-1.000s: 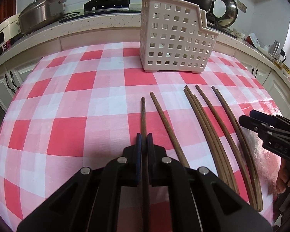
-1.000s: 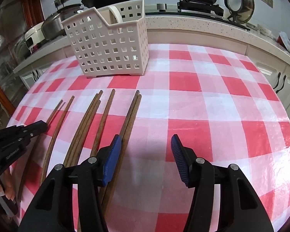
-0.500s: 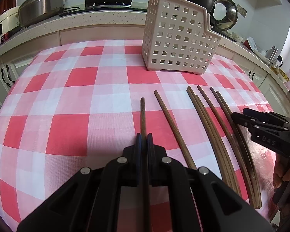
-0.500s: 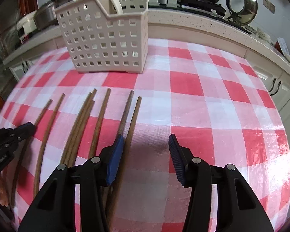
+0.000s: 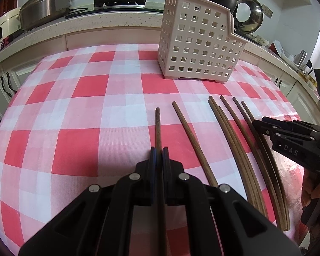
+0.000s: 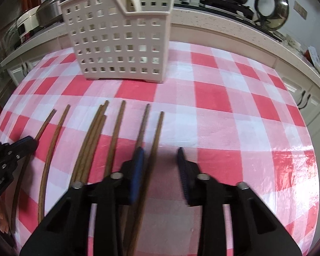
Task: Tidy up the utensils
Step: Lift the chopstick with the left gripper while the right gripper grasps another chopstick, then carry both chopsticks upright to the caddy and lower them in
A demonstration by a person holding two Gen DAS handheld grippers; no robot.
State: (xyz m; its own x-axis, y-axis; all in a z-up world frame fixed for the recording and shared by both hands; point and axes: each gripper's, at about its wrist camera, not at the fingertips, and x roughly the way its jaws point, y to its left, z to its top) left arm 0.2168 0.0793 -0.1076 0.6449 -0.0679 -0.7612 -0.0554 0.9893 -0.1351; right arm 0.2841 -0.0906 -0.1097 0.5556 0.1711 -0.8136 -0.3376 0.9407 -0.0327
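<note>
Nearest the basket [image 5: 199, 42] on the table [image 5: 79, 115], the left hand-held gripper [image 5: 159, 152] is clamping one chopstick [image 5: 157, 125] lengthwise, probably so it's sliding into the basket tip first. Right of it, the other chopsticks [image 5: 230, 140] are lying loose in a row. The right hand-held gripper [image 6: 160, 155] is spread wide, straddling the last chopstick [image 6: 155, 143] in that row, gripping nothing yet. Nothing's blocking the way to the basket.
</note>
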